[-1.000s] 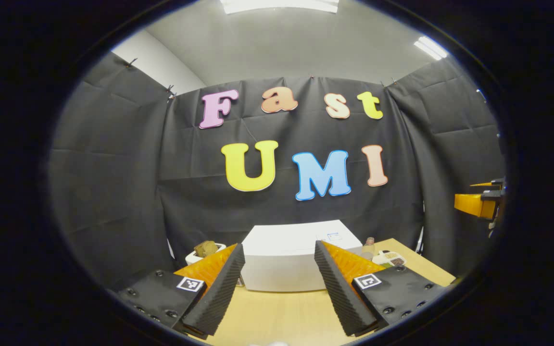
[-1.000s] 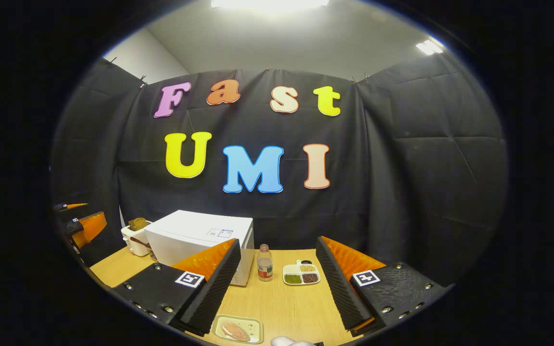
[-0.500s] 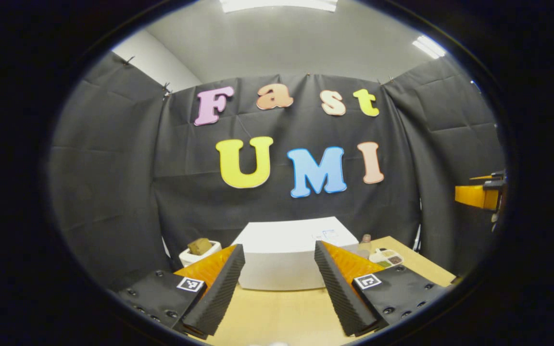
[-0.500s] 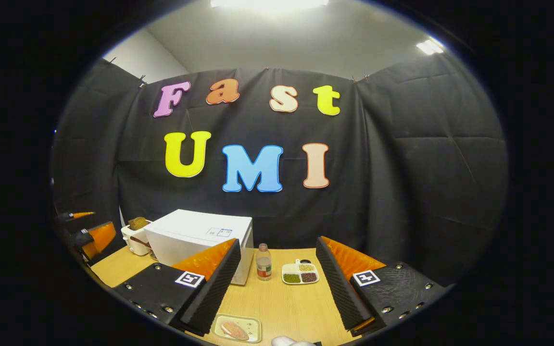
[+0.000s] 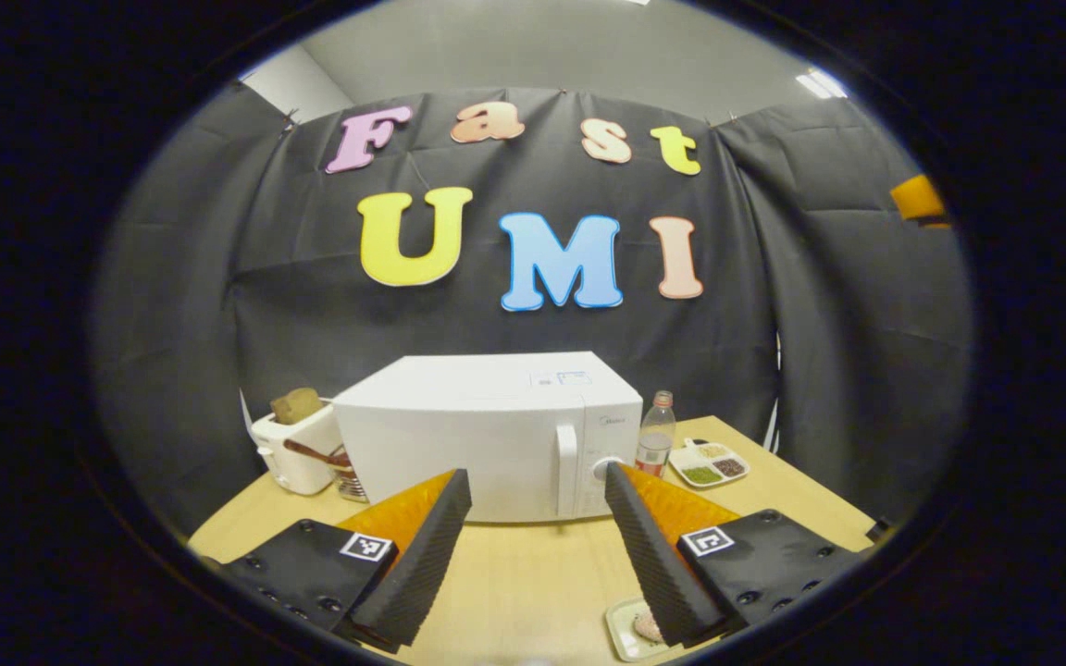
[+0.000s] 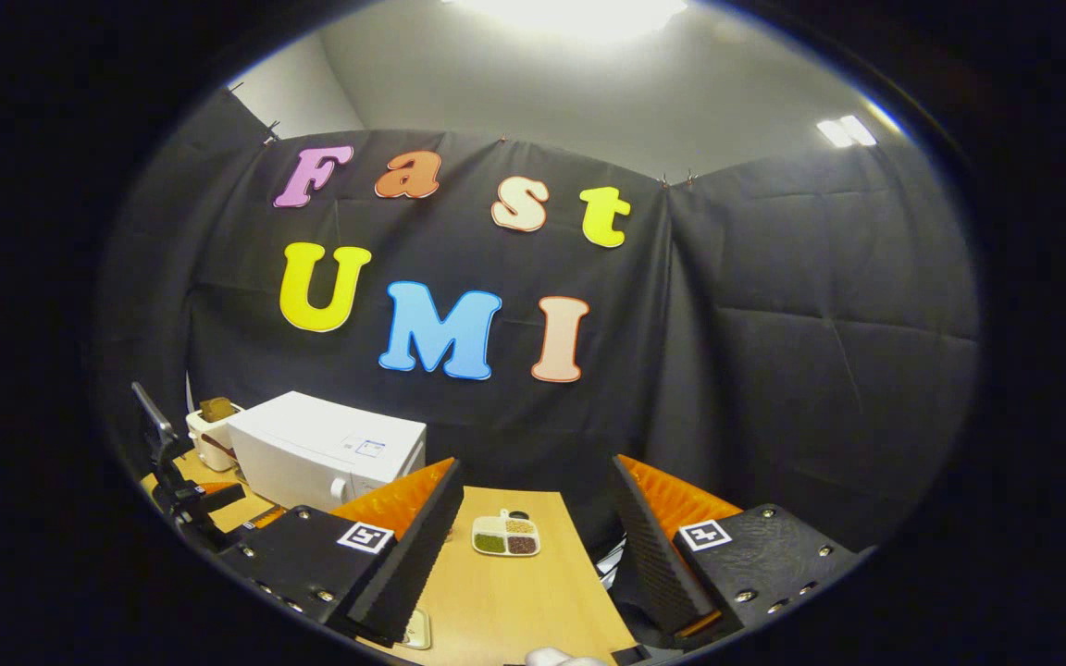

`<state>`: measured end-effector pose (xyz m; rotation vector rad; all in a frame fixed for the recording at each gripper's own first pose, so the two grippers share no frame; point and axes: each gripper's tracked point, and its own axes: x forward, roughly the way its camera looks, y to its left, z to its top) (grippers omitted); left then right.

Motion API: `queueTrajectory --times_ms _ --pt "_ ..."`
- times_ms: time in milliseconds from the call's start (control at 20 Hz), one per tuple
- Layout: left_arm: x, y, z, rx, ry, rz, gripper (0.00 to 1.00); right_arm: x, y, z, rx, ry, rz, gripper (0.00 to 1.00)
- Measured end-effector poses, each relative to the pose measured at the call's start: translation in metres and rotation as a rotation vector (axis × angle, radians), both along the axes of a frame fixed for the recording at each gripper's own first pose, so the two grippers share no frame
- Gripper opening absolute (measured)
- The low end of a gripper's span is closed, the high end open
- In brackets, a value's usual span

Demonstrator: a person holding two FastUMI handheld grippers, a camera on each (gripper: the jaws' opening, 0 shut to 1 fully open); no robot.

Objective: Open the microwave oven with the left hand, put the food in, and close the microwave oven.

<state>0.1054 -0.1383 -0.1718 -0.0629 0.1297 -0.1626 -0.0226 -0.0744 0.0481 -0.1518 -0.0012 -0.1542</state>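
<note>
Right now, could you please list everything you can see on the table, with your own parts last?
Microwave: one, white, door shut, table centre.
Toaster: one, white, bread in the slot, left of the microwave.
Bottle: one, clear, right of the microwave.
Divided dish: one, white, grains inside, right of the bottle.
Food tray: one, pale, near table edge.
Table: one, light wood.
Left gripper: jaws open, empty.
Right gripper: jaws open, empty.

Stood on the table [image 5: 533, 592], in the left gripper view: microwave [image 5: 487, 435] at 12 o'clock, toaster [image 5: 297, 449] touching it at 9, bottle [image 5: 654, 439] just beside at 3, snack tray [image 5: 709, 462] farther toward 3, food plate [image 5: 630, 629] near at 5.
</note>
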Motion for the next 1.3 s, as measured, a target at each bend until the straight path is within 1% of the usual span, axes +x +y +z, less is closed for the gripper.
queueTrajectory --times_ms 100,150,300,450,500,550,650,700,900,1000,1050,1100,1150,1200,1250,1300 --pt "0.035 -0.015 -0.020 0.003 -0.005 -0.003 0.98 -0.005 -0.010 0.007 -0.009 -0.001 -0.027 0.96" --pt "0.052 -0.021 -0.028 -0.002 -0.010 -0.004 1.00 -0.006 -0.017 0.008 -0.009 -0.001 -0.046 0.96" --pt "0.103 -0.033 -0.052 -0.015 0.010 0.000 1.00 -0.005 -0.031 0.002 -0.026 0.023 -0.094 0.96" --pt "0.139 -0.047 -0.070 -0.014 0.021 -0.003 1.00 0.001 -0.037 -0.012 0.010 0.056 -0.118 0.96" --pt "0.148 -0.052 -0.073 -0.008 0.024 -0.010 0.98 0.004 -0.040 -0.017 0.010 0.064 -0.132 0.96" --pt "0.155 -0.055 -0.074 -0.002 0.017 -0.012 1.00 0.006 -0.042 -0.021 0.006 0.075 -0.144 0.96" --pt "0.166 -0.059 -0.076 0.007 0.016 -0.014 1.00 0.011 -0.041 -0.025 0.010 0.088 -0.145 0.96" --pt "0.170 -0.059 -0.076 0.006 0.012 -0.014 0.98 0.014 -0.040 -0.025 0.008 0.091 -0.146 0.96" --pt "0.174 -0.060 -0.082 0.007 0.030 -0.019 0.94 0.023 -0.041 -0.026 -0.001 0.096 -0.151 0.96" --pt "0.179 -0.059 -0.083 0.008 0.027 -0.021 0.88 0.026 -0.039 -0.027 0.001 0.098 -0.145 0.96" --pt "0.180 -0.059 -0.083 0.008 0.021 -0.025 0.82 0.027 -0.038 -0.028 0.000 0.098 -0.143 0.96" --pt "0.184 -0.058 -0.083 0.009 0.023 -0.024 0.70 0.028 -0.038 -0.029 -0.006 0.100 -0.145 0.96" --pt "0.176 -0.062 -0.083 0.005 0.030 -0.038 0.57 0.028 -0.037 -0.030 -0.011 0.103 -0.143 0.96" --pt "0.194 -0.071 -0.093 0.027 0.029 -0.049 0.45 0.029 -0.035 -0.030 -0.015 0.106 -0.136 0.96" --pt "0.183 -0.063 -0.087 0.028 0.031 -0.058 0.33 0.028 -0.034 -0.029 -0.020 0.105 -0.134 0.96" --pt "0.183 -0.063 -0.085 0.003 0.024 -0.059 0.31 0.028 -0.034 -0.028 -0.024 0.103 -0.134 0.96"
